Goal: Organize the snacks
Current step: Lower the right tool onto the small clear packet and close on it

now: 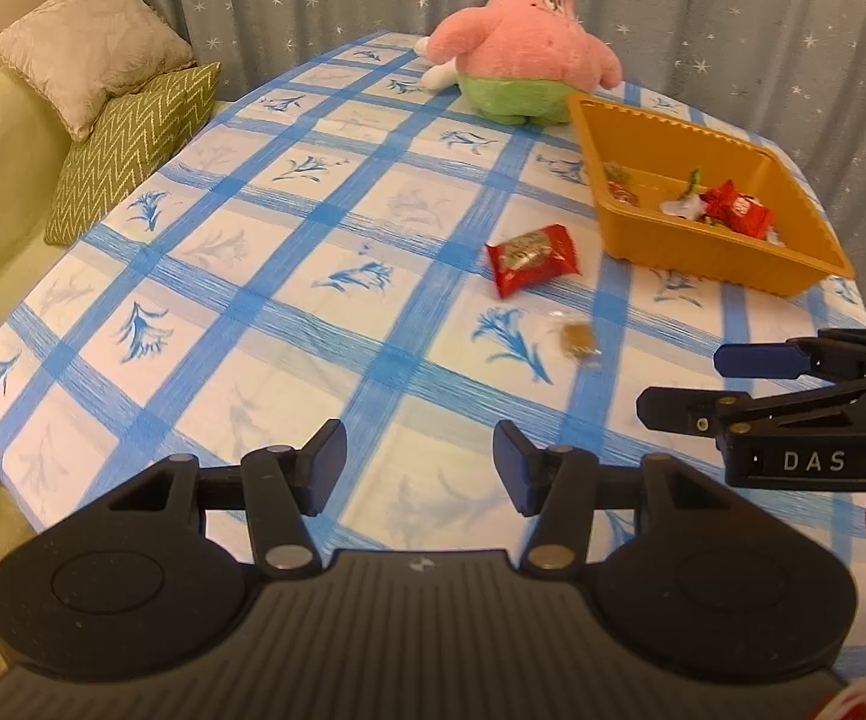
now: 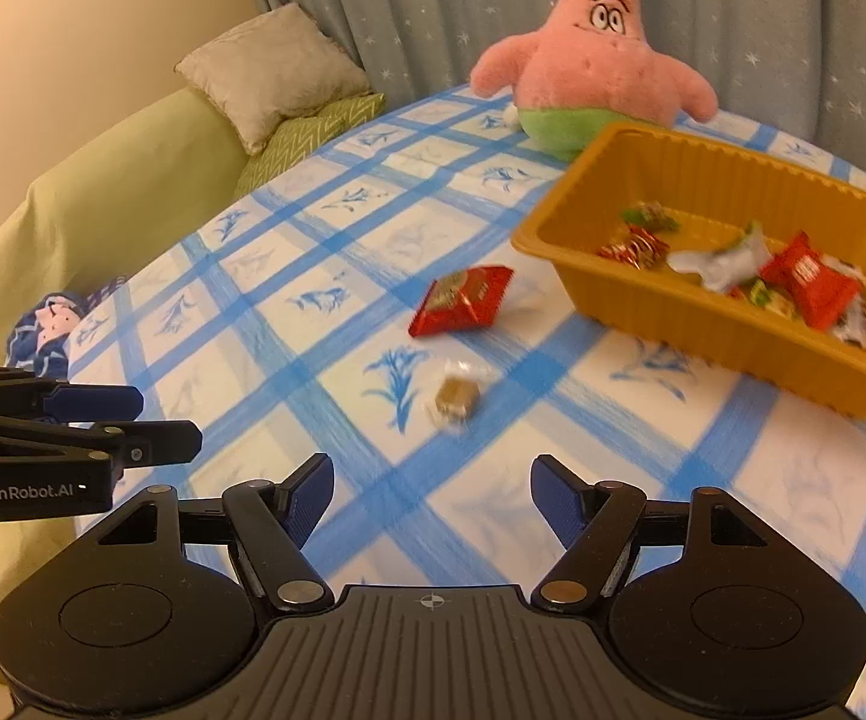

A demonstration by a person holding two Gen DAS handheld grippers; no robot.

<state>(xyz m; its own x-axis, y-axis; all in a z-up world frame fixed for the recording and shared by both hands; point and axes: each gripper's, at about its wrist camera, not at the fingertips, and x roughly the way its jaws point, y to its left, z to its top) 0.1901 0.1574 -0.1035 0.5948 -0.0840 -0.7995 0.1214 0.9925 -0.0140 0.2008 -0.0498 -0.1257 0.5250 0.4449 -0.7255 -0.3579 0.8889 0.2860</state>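
A red snack packet [image 1: 532,258] [image 2: 463,300] lies on the blue-checked tablecloth beside the orange tray [image 1: 703,252] [image 2: 733,348]. The tray holds several wrapped snacks, among them a red packet [image 1: 736,210] [image 2: 808,285]. A small brown candy in clear wrap [image 1: 577,339] [image 2: 457,399] lies nearer to me. My left gripper [image 1: 419,462] [image 2: 162,420] hovers open over bare cloth, left of the candy. My right gripper [image 2: 433,486] [image 1: 682,383] is open too, with the candy just ahead of its fingers. Neither holds anything.
A pink star plush [image 1: 529,42] [image 2: 595,66] sits behind the tray at the table's far edge. A green sofa [image 2: 102,192] with two cushions [image 1: 96,42] runs along the table's left side. A starred curtain hangs behind.
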